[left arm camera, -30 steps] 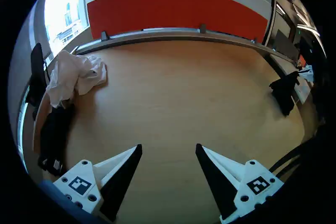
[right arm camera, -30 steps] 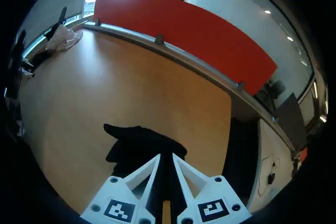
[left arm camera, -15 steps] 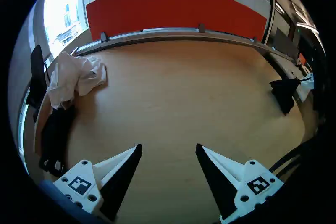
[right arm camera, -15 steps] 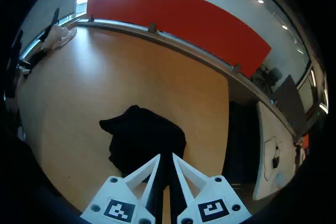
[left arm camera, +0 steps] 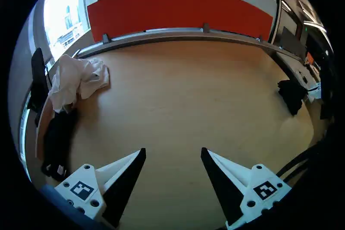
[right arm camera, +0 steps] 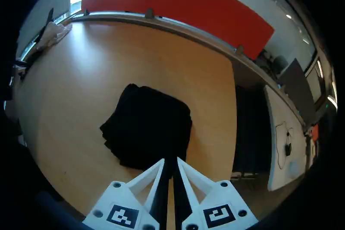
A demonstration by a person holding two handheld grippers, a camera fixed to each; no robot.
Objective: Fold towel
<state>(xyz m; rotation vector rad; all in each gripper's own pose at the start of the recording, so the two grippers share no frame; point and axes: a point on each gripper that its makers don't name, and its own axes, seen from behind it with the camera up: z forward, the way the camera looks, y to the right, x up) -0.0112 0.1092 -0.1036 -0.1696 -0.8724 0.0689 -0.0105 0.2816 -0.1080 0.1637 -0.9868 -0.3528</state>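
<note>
A black towel (right arm camera: pixel 146 130) lies bunched near the right end of the wooden table (right arm camera: pixel 108 70). My right gripper (right arm camera: pixel 170 163) is shut on its near edge, and dark cloth shows between the fingertips. In the left gripper view the same black towel (left arm camera: pixel 292 95) is a small dark heap at the table's far right edge. My left gripper (left arm camera: pixel 172 154) stands open low over the table (left arm camera: pixel 181 92), with nothing between its fingers and far from the towel.
A crumpled white cloth (left arm camera: pixel 77 79) sits at the table's left end, also seen as the white cloth (right arm camera: pixel 52 35). Dark items (left arm camera: pixel 54 139) lie just below it. A red partition (left arm camera: pixel 181 12) runs along the back edge. Beyond the right end stands another desk (right arm camera: pixel 284 143).
The right gripper has risen and tipped down over the black towel, which now shows as a broader, flatter shape. The left gripper has barely moved.
</note>
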